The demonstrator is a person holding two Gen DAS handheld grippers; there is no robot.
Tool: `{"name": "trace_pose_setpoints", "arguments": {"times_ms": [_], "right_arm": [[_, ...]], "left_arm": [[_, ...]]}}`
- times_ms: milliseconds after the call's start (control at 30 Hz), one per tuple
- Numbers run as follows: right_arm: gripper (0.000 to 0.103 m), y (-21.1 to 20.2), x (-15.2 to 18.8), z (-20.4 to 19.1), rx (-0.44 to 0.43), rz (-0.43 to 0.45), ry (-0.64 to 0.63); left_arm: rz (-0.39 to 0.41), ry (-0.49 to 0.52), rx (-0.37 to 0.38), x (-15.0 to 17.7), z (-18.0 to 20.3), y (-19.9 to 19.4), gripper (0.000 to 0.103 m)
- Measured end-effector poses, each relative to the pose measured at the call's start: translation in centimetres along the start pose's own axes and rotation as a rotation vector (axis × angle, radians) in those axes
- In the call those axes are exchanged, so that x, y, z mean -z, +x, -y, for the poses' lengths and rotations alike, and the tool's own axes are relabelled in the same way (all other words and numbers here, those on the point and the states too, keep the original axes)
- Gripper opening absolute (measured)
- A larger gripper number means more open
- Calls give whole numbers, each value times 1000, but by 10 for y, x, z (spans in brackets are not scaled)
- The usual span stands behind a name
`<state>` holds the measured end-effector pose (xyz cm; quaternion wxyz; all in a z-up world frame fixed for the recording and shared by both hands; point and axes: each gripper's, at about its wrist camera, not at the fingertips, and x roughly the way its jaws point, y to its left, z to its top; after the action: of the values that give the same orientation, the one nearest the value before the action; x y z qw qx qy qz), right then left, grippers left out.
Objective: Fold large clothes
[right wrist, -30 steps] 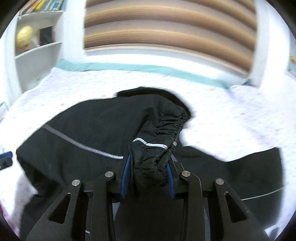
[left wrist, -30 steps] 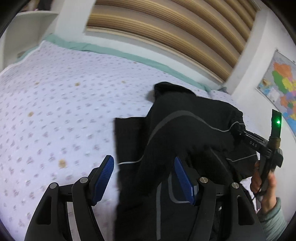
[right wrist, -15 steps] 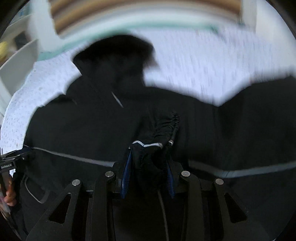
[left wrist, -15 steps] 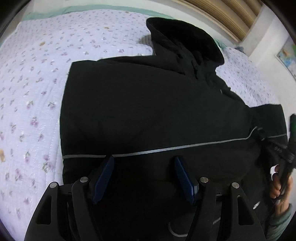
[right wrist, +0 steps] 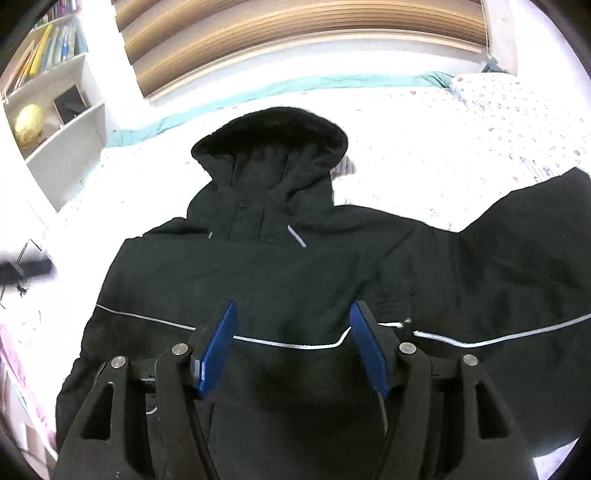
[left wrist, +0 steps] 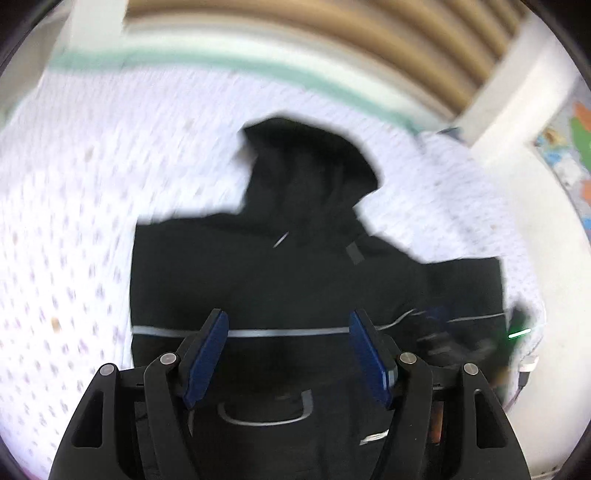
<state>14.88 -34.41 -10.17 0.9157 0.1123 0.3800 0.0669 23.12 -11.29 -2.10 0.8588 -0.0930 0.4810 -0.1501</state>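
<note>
1. Bed (right wrist: 424, 155) filling most of both views, covered in a white quilt with small scattered flower prints; teal sheet edge (right wrist: 295, 83) running along the far side.
2. Striped brown and tan blind (right wrist: 295, 33) hanging above the far edge of the bed, bright daylight washing out the quilt.
3. White bookshelf (right wrist: 62, 122) at far left, holding upright books, a yellowish globe (right wrist: 28, 123) and a dark box.
4. White wall at far right with a colourful map (left wrist: 576, 147), blurred.
</note>
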Motion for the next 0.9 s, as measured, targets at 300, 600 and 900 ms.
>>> {"name": "trace_pose_setpoints", "arguments": {"times_ms": [300,600,900], "right_arm": [[66,53,53,7,129,-10,-71],[72,75,59,-2,202,30,-123],[73,64,68,-6,220,-8,-108]], "left_arm": [[57,81,-145,38,-1,91,70],[148,155,-131,86,-35,158,73],[104,202,-237,94,-23,155,74]]}}
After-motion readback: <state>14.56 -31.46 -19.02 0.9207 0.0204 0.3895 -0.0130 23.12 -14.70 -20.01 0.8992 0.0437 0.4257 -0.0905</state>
